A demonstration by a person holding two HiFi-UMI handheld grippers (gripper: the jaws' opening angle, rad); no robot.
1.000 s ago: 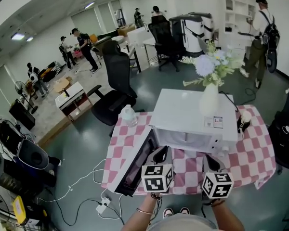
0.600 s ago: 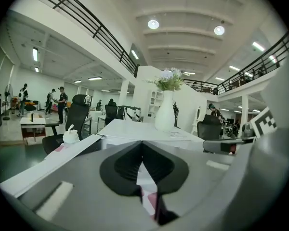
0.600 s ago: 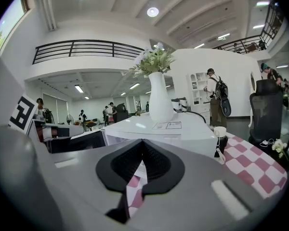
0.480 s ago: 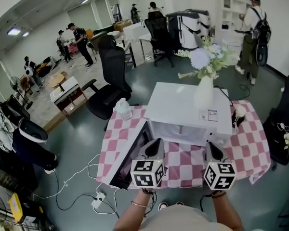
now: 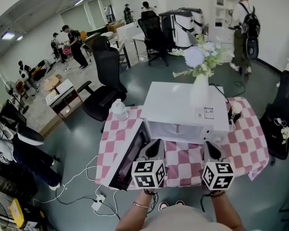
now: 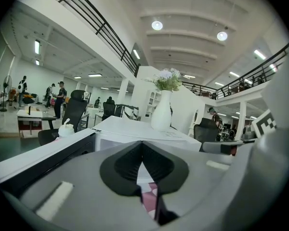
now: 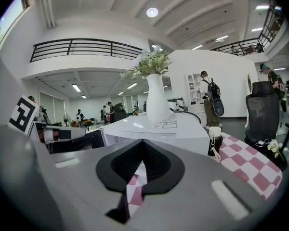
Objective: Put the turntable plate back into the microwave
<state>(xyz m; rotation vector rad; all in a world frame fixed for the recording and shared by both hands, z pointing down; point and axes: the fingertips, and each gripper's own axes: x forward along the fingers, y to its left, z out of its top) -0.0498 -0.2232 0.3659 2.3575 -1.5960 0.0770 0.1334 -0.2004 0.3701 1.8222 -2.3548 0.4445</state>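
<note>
The white microwave (image 5: 183, 112) stands on a pink-checked tablecloth (image 5: 253, 146), its door (image 5: 127, 155) swung open to the left. No turntable plate shows in any view, and the cavity is hidden from above. My left gripper (image 5: 156, 146) is shut and empty just before the open front, beside the door. My right gripper (image 5: 211, 148) is shut and empty in front of the microwave's right end. The left gripper view has its jaws (image 6: 142, 146) closed toward the microwave (image 6: 135, 131). In the right gripper view the jaws (image 7: 143, 146) are closed too.
A white vase of flowers (image 5: 200, 90) stands on top of the microwave. A clear bottle (image 5: 118, 110) sits at the table's back left and a small black-and-white bottle (image 5: 234, 110) at the right. Office chairs (image 5: 106, 88) and people stand beyond; cables (image 5: 86, 186) lie on the floor.
The head view has shifted a little. Both grippers stay shut in front of the microwave, the right one slightly higher.
</note>
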